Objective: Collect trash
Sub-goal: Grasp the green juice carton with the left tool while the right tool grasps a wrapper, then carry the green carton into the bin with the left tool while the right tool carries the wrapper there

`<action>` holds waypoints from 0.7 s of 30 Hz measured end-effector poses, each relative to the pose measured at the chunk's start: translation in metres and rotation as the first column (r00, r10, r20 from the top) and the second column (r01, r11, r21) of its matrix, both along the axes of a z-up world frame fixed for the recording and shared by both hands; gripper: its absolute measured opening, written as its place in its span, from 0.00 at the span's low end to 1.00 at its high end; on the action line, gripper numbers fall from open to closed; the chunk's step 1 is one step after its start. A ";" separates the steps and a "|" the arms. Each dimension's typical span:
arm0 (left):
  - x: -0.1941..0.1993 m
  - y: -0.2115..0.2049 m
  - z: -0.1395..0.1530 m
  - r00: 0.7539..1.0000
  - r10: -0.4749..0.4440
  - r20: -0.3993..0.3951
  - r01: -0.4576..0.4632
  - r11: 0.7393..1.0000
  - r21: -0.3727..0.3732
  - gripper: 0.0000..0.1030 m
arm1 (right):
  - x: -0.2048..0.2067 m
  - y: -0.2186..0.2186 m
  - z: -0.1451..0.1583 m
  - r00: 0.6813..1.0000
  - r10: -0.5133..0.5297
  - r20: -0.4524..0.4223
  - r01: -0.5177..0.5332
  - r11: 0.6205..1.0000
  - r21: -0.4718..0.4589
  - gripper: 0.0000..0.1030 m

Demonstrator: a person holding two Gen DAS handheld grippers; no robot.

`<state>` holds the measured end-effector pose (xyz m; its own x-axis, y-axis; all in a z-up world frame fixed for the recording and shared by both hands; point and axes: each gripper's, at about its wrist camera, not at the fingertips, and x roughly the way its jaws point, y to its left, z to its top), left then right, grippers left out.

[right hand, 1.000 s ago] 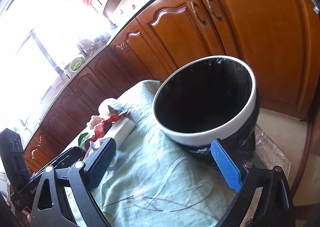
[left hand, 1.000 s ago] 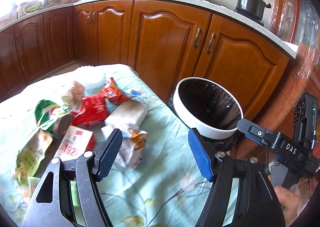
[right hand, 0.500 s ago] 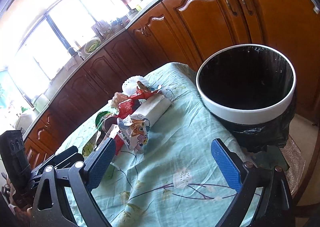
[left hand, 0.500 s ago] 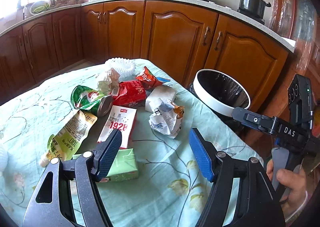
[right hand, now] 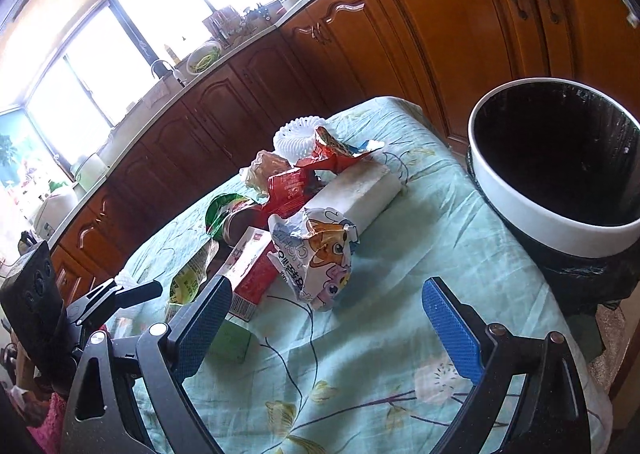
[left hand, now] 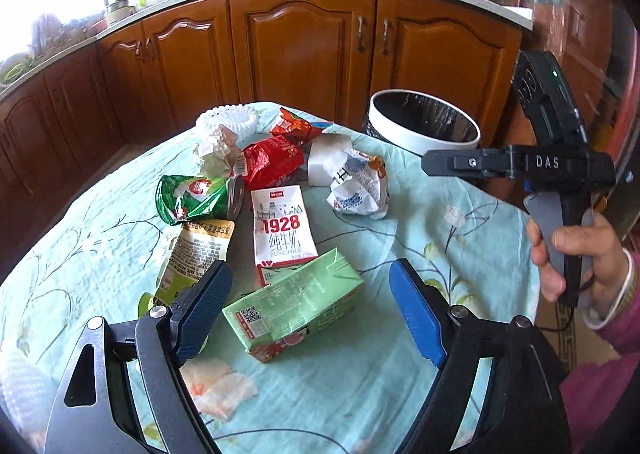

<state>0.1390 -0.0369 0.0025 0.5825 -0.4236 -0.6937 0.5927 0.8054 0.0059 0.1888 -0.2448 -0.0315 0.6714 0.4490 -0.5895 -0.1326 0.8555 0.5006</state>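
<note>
A pile of trash lies on the table: a green carton (left hand: pixel 294 314), a white "1928" milk carton (left hand: pixel 282 232), a crumpled cartoon wrapper (left hand: pixel 358 183) (right hand: pixel 316 250), a red bag (left hand: pixel 272 163), a green bag (left hand: pixel 192 197) and a yellow pouch (left hand: pixel 196 254). My left gripper (left hand: pixel 310 312) is open, its fingers on either side of the green carton, just above it. My right gripper (right hand: pixel 328 322) is open and empty above the cloth, short of the cartoon wrapper. The white-rimmed bin (left hand: pixel 424 125) (right hand: pixel 556 169) with a black liner stands beyond the table's right edge.
A floral light-blue cloth (left hand: pixel 400 394) covers the table. A white foam net (left hand: pixel 228 119) and a white block (right hand: pixel 356 193) lie in the pile. Wooden cabinets (left hand: pixel 304 49) run behind the table. My right gripper's body shows in the left wrist view (left hand: pixel 520 165).
Both grippers pulled back from the bin toward the near side of the table. The left one now frames the green carton; the trash pile came into full view.
</note>
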 end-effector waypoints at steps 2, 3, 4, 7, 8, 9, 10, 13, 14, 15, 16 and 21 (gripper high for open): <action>0.005 0.002 -0.008 1.000 -0.022 -0.013 0.022 1.000 0.022 0.81 | 0.008 0.007 -0.003 1.000 0.012 -0.011 -0.012 1.000 -0.002 0.94; 0.008 0.002 -0.012 0.999 -0.031 -0.020 0.031 0.999 0.030 0.81 | 0.011 0.009 -0.004 1.000 0.016 -0.014 -0.016 1.000 -0.004 0.94; 0.010 0.002 -0.015 0.999 -0.040 -0.026 0.041 0.999 0.035 0.81 | 0.015 0.013 -0.005 1.000 0.020 -0.018 -0.021 1.000 -0.006 0.94; 0.019 0.000 -0.024 0.996 -0.065 -0.054 0.068 0.996 0.059 0.81 | 0.024 0.022 -0.007 0.999 0.034 -0.023 -0.034 0.999 -0.014 0.94; 0.021 -0.001 -0.027 0.995 -0.074 -0.062 0.078 0.995 0.067 0.81 | 0.027 0.025 -0.007 0.999 0.037 -0.025 -0.038 0.999 -0.018 0.93; 0.022 -0.002 -0.029 0.995 -0.082 -0.065 0.086 0.994 0.073 0.81 | 0.029 0.027 -0.008 0.999 0.041 -0.028 -0.042 0.999 -0.023 0.92; 0.023 -0.004 -0.031 0.994 -0.087 -0.069 0.092 0.992 0.081 0.81 | 0.030 0.029 -0.008 0.999 0.041 -0.028 -0.042 0.999 -0.029 0.89; 0.017 -0.011 -0.036 0.994 -0.095 -0.061 0.102 0.987 0.121 0.78 | 0.028 0.032 -0.009 0.999 0.036 -0.029 -0.038 0.997 -0.062 0.56; 0.013 -0.012 -0.036 0.994 -0.097 -0.053 0.104 0.986 0.130 0.70 | 0.026 0.031 -0.009 0.999 0.033 -0.033 -0.036 0.997 -0.072 0.39; 0.010 -0.012 -0.037 0.993 -0.101 -0.058 0.108 0.985 0.132 0.58 | 0.025 0.030 -0.010 0.999 0.032 -0.037 -0.035 0.996 -0.080 0.27; 0.008 -0.013 -0.038 0.992 -0.102 -0.074 0.111 0.985 0.129 0.52 | 0.023 0.029 -0.011 0.999 0.030 -0.040 -0.033 0.996 -0.084 0.27; -0.005 -0.016 -0.039 0.995 -0.059 -0.074 0.070 0.987 0.143 0.33 | 0.009 0.023 -0.005 0.999 0.031 -0.010 -0.031 0.995 -0.093 0.24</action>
